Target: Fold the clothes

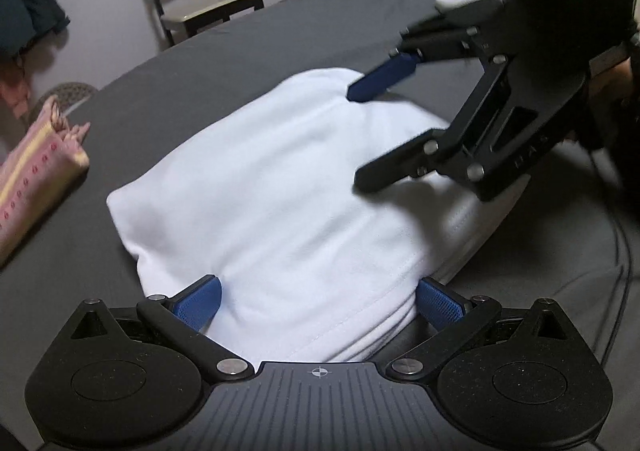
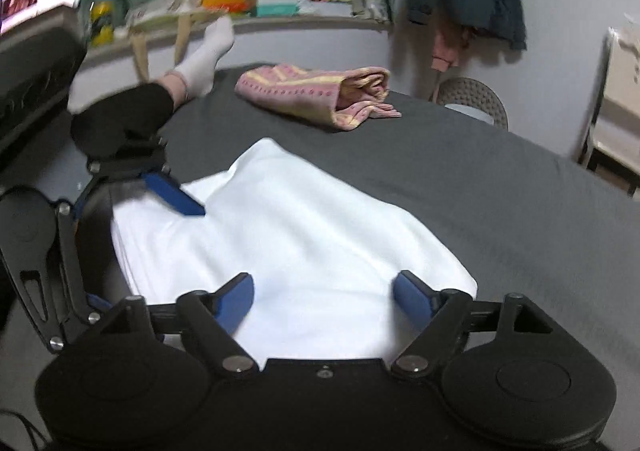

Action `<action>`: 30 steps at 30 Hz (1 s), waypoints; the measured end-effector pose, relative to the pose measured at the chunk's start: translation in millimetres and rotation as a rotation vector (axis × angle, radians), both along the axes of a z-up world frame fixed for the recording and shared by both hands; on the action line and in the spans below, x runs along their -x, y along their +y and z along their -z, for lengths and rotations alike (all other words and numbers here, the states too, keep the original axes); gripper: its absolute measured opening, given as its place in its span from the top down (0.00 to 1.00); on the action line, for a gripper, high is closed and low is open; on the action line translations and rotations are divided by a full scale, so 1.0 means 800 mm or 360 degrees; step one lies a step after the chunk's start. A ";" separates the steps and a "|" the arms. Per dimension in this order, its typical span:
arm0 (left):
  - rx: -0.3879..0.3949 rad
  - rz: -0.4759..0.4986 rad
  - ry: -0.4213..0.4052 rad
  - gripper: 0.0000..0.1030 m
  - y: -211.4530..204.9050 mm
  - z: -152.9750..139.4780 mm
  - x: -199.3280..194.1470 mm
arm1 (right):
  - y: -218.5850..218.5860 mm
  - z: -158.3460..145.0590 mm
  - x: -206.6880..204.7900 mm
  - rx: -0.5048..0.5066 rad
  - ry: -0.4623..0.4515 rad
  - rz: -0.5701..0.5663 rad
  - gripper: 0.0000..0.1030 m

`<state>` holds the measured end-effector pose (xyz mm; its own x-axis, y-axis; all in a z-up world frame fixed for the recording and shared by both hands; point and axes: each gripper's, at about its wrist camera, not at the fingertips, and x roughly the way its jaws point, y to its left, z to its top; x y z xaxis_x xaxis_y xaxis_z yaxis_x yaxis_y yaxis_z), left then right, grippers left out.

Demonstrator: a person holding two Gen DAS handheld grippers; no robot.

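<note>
Left gripper seemingly astride white garment

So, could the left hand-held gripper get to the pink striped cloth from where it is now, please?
Probably yes. The left hand-held gripper is open over the white garment, and the pink striped cloth lies apart on the bare grey sheet to its left, with nothing between them.

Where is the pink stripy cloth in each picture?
Left wrist view: the pink cloth lies at the left edge, on the grey sheet, left of the white garment.
Right wrist view: the pink cloth lies top centre, beyond the white garment.
Shared landmark: the white garment, in the middle of both.
</note>
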<state>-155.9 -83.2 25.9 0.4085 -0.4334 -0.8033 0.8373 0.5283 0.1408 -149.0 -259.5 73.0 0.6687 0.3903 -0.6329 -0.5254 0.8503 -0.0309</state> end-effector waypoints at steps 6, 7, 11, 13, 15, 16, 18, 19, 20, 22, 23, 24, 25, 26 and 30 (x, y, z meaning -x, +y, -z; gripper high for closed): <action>0.0038 -0.0165 0.0085 0.00 0.018 -0.029 0.016 | -0.012 -0.020 0.019 0.0008 0.0076 0.0030 0.23; 0.0046 -0.0191 0.0097 0.00 0.021 -0.030 0.020 | -0.014 -0.018 0.020 0.0013 0.0108 0.0021 0.23; -0.0031 -0.0234 0.0137 0.00 0.022 -0.017 0.027 | -0.013 -0.003 0.017 0.0055 0.0201 0.0017 0.14; -0.0060 -0.0242 0.0134 0.00 0.015 -0.019 0.024 | -0.008 -0.007 0.019 0.0076 0.0179 0.0010 0.13; -0.0006 -0.0267 0.0163 0.00 0.021 -0.032 0.025 | -0.005 -0.016 0.027 0.0107 0.0096 0.0001 0.14; 0.0034 -0.0290 0.0187 0.00 0.025 -0.041 0.024 | -0.002 -0.022 0.035 0.0134 0.0006 -0.0026 0.14; 0.0143 -0.0367 0.0260 0.00 0.046 -0.059 0.019 | 0.013 -0.027 0.056 0.0252 -0.0181 -0.0153 0.14; 0.0196 -0.0405 0.0296 0.00 0.059 -0.067 0.018 | 0.025 -0.025 0.066 0.0328 -0.0271 -0.0229 0.13; 0.0249 -0.0441 0.0332 0.00 0.072 -0.074 0.019 | 0.039 -0.021 0.075 0.0402 -0.0342 -0.0299 0.13; 0.0347 -0.0518 0.0388 0.00 0.099 -0.085 0.016 | 0.072 -0.008 0.090 0.0531 -0.0429 -0.0404 0.11; 0.0395 -0.0568 0.0410 0.00 0.112 -0.088 0.015 | 0.088 -0.001 0.094 0.0576 -0.0448 -0.0423 0.11; 0.0442 -0.0619 0.0432 0.00 0.125 -0.092 0.014 | 0.105 0.005 0.099 0.0621 -0.0467 -0.0442 0.10; 0.0490 -0.0669 0.0454 0.00 0.138 -0.095 0.013 | 0.121 0.011 0.102 0.0657 -0.0482 -0.0458 0.09; 0.0532 -0.0726 0.0472 0.00 0.150 -0.097 0.011 | 0.134 0.016 0.104 0.0683 -0.0493 -0.0472 0.07; 0.0755 -0.1004 0.0576 0.00 0.193 -0.095 -0.008 | 0.184 0.037 0.106 0.0801 -0.0544 -0.0505 0.02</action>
